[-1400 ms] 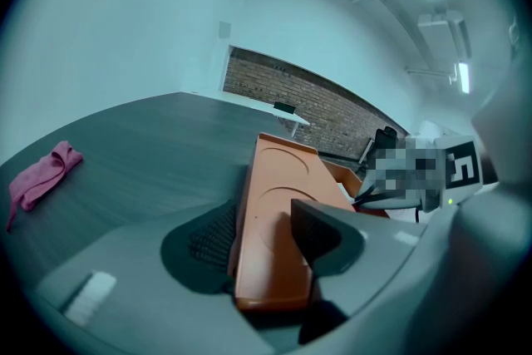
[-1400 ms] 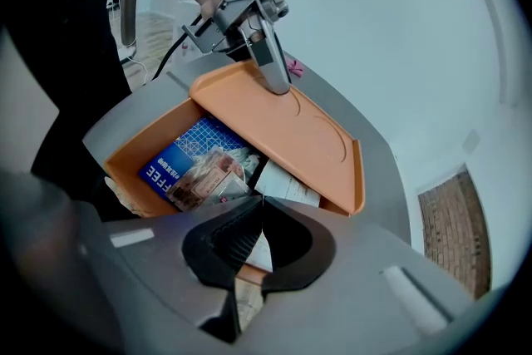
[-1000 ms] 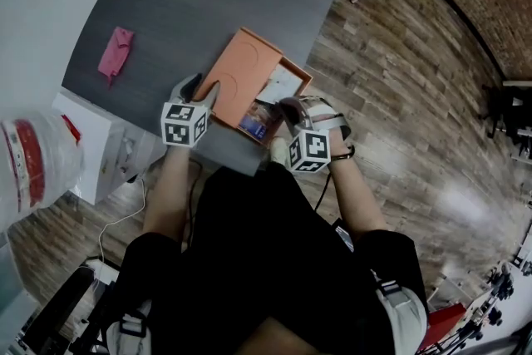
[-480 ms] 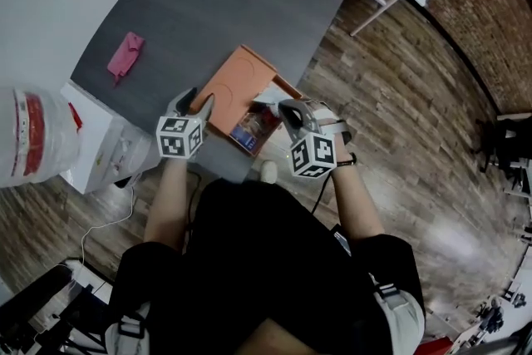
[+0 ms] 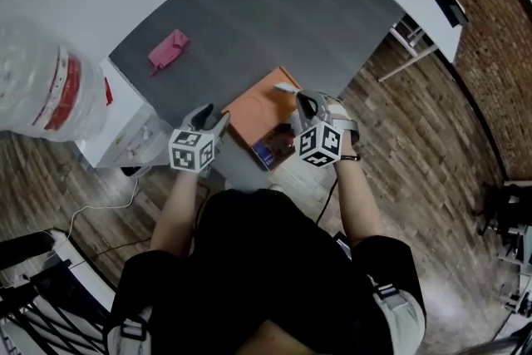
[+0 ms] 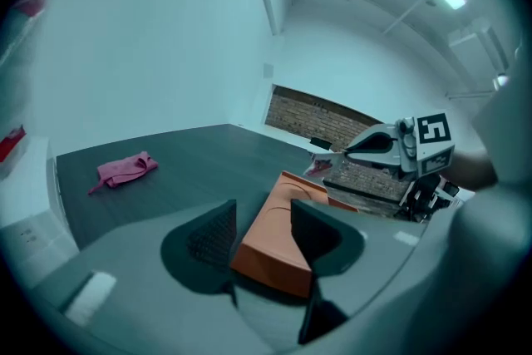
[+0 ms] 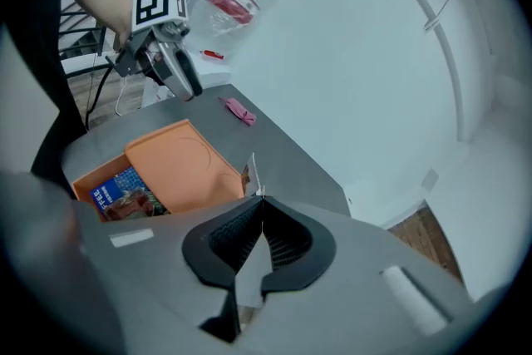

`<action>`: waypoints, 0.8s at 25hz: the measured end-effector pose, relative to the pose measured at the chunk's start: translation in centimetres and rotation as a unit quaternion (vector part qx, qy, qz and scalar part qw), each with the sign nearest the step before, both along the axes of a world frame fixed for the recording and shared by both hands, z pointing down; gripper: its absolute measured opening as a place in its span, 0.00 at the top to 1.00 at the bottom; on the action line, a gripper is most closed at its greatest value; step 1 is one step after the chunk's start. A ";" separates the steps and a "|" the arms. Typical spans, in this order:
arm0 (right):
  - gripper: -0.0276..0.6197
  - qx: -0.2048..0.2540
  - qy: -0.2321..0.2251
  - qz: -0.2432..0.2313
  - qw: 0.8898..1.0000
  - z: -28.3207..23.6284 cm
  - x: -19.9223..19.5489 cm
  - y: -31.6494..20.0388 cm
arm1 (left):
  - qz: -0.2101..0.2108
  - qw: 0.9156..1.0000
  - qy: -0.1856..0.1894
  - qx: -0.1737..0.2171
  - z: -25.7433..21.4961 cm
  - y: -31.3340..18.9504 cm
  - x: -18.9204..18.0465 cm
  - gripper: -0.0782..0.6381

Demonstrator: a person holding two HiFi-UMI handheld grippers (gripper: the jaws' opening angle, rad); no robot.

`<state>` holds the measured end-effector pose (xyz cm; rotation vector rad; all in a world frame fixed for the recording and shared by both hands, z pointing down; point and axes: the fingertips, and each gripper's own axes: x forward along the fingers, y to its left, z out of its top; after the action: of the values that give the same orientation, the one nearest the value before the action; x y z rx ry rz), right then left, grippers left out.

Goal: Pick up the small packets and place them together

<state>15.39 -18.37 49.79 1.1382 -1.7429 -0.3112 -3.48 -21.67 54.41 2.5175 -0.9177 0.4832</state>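
An orange box (image 5: pixel 259 107) lies at the near edge of the dark grey table (image 5: pixel 274 4), its lid slid partly aside. A blue printed packet (image 5: pixel 271 150) shows in the uncovered end. My right gripper (image 5: pixel 302 101) is shut on a thin white packet (image 5: pixel 287 87), held above the lid. In the right gripper view that packet (image 7: pixel 252 172) stands edge-on between the closed pads. My left gripper (image 5: pixel 213 115) hovers open at the box's left side, nothing between its fingers. In the left gripper view the box (image 6: pixel 278 239) lies just beyond the parted jaws.
A pink cloth (image 5: pixel 169 50) lies on the table's far left part. A white cabinet (image 5: pixel 125 125) stands left of the table, with a large clear water bottle (image 5: pixel 41 87) beside it. Wooden floor (image 5: pixel 416 145) lies to the right, and the table's near edge (image 5: pixel 241 175) is close to my body.
My right gripper has risen from the box's open end to above the lid, with the white packet in it. The left gripper stays open beside the box. The head view has shifted.
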 end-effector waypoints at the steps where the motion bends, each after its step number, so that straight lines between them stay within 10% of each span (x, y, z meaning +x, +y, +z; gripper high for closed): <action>1: 0.95 0.002 0.003 -0.002 1.000 0.2 -0.1 -0.8 | -0.005 1.000 0.001 -0.002 0.0 0.0 -0.4 0.61; 20: 0.95 -0.034 0.017 -0.006 0.999 7.7 -3.3 -1.1 | 0.019 0.999 0.000 -0.044 1.2 0.8 -1.0 0.61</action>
<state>12.05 -19.47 57.51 1.0677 -1.7195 -0.2748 -4.45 -20.90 55.61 2.4591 -0.8311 0.5231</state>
